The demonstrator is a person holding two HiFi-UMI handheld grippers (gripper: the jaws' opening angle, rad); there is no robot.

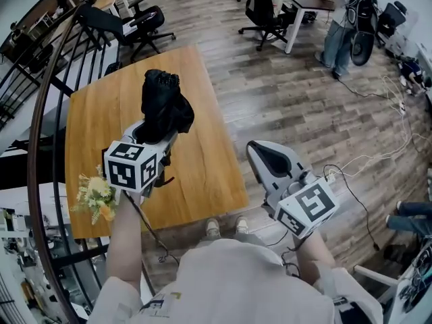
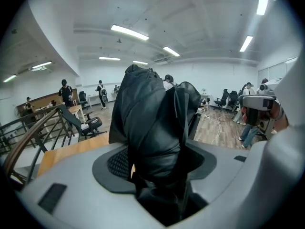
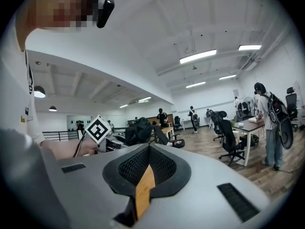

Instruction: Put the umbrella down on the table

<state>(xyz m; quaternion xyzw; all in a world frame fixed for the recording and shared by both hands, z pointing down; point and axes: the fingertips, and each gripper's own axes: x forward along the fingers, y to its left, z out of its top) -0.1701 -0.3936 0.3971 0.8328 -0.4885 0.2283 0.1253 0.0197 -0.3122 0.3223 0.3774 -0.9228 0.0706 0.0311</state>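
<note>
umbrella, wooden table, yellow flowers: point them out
umbrella (image 1: pixel 163 105): head view, bunched black fabric
wooden table (image 1: pixel 202 164): head view, bare top near its right edge
yellow flowers (image 1: pixel 96 196): head view, pale blooms

Wooden bench set on a plank floor
A bunch of flowers is seen at its near left edge; whether it rests on the top cannot be told.

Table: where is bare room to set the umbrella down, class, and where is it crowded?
Bare wood runs between the umbrella and the table's right edge, and along the far end toward the chairs. The near left corner is crowded by flowers and the left hand-held gripper.
</note>
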